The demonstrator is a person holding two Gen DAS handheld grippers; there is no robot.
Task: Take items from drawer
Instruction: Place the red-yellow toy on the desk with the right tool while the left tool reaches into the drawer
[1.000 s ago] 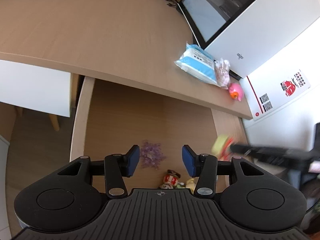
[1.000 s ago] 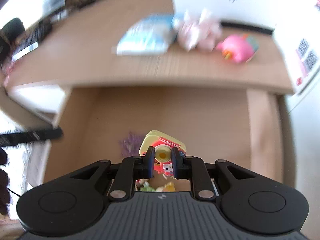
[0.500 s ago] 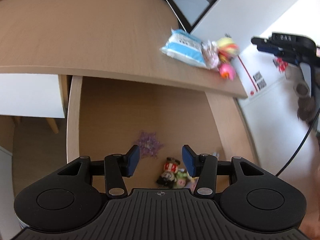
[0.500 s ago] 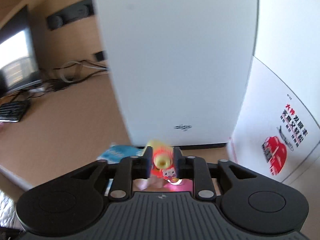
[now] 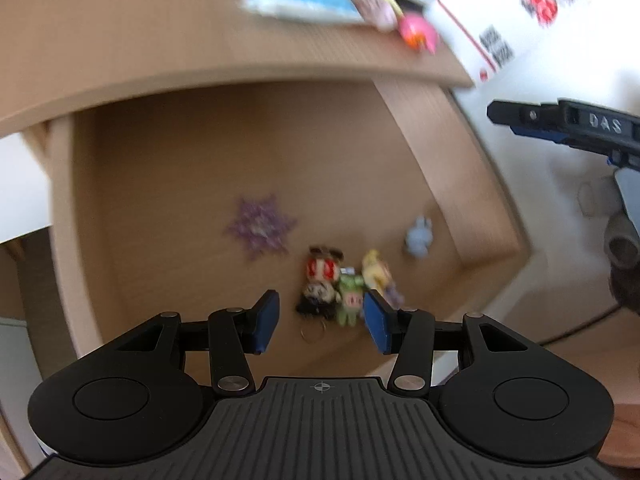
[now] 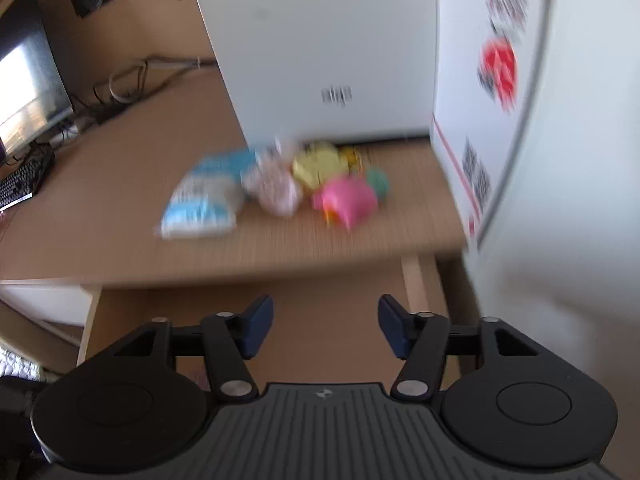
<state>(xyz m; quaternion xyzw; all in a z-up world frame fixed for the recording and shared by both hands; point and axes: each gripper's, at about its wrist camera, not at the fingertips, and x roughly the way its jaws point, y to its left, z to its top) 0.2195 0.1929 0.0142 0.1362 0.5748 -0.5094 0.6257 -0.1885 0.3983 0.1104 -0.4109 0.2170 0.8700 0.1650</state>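
Observation:
The open wooden drawer (image 5: 168, 168) holds a purple snowflake ornament (image 5: 260, 230), a red-and-black doll keychain (image 5: 320, 284), a green figure (image 5: 351, 296), a yellow figure (image 5: 374, 270) and a small blue figure (image 5: 418, 240). My left gripper (image 5: 322, 322) hangs open just above the doll keychain and green figure. My right gripper (image 6: 326, 330) is open and empty over the drawer's back edge, facing the desk. On the desk (image 6: 120, 184) lie a blue packet (image 6: 204, 200), a pale pink pouch (image 6: 274, 186), the yellow toy (image 6: 320, 164) and a pink toy (image 6: 346, 202).
A white computer case (image 6: 320, 48) stands behind the desk items, and a white box with red print (image 6: 496, 80) is at the right. A monitor (image 6: 24, 80), keyboard (image 6: 20, 180) and cables (image 6: 132, 80) sit at the desk's left. The other gripper's dark body (image 5: 568, 128) shows at right.
My right gripper has let go of the yellow toy on the desk beside the pink toy, opened, and pulled back. My left gripper has dropped closer to the figures in the drawer.

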